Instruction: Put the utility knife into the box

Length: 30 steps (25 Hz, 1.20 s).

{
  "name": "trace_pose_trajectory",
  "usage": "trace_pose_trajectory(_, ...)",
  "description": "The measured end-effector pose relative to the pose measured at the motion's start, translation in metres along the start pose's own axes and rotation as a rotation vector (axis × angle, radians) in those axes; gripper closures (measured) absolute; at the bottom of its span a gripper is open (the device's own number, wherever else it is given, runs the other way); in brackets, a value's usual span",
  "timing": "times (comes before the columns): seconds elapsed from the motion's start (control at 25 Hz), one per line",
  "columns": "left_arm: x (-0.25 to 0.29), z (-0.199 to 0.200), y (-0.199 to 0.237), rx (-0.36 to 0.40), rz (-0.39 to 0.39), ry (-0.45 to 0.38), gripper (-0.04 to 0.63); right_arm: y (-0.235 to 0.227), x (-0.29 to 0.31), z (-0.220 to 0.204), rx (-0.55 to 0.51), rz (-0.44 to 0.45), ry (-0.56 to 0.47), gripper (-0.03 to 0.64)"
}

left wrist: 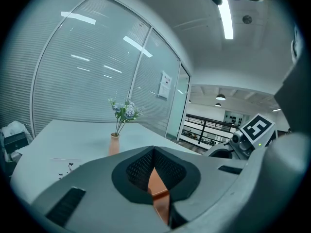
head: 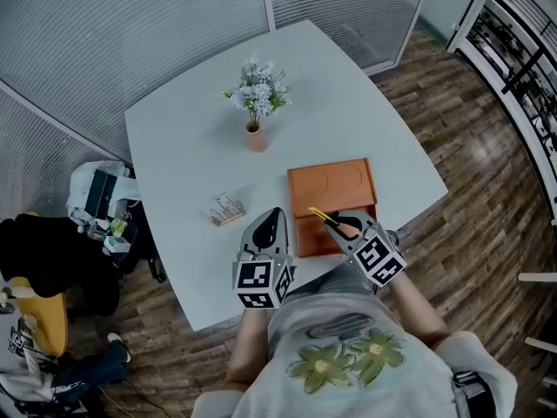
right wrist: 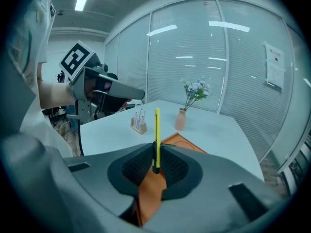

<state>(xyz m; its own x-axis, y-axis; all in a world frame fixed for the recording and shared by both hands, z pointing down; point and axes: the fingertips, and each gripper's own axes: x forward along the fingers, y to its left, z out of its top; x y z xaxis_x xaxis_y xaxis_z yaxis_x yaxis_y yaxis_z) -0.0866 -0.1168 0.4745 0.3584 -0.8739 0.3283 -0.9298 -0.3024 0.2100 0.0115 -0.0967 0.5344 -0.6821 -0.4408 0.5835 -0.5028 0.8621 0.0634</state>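
Observation:
A slim yellow utility knife (head: 321,217) (right wrist: 157,127) is clamped in my right gripper (head: 341,225) (right wrist: 156,154), which is shut on its near end; the knife sticks out forward past the jaws. It hangs over the near-left part of the open orange box (head: 335,184) (right wrist: 185,144) on the white table (head: 191,138). My left gripper (head: 274,213) (left wrist: 154,154) is shut with nothing in it, just left of the box near the table's front edge. A sliver of the box (left wrist: 159,191) shows below its jaws.
A small vase of pale flowers (head: 256,129) (left wrist: 115,142) (right wrist: 181,118) stands mid-table. A little wooden stand (head: 226,209) (right wrist: 139,124) sits left of the box. A cluttered chair (head: 100,200) is by the table's left edge. Glass walls run behind.

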Motion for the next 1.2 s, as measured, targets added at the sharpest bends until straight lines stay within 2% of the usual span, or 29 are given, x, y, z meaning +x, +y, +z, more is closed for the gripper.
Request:
trace_pose_trajectory(0.32,0.000,-0.003,0.004,-0.006,0.005,0.004,0.594,0.002,0.006,-0.012,-0.053,0.005,0.060,0.563)
trace_pose_trajectory(1.2,0.001,-0.009,0.009,0.005,0.002,0.022,0.595,0.014,0.024,-0.054,-0.093,0.053,0.184,0.563)
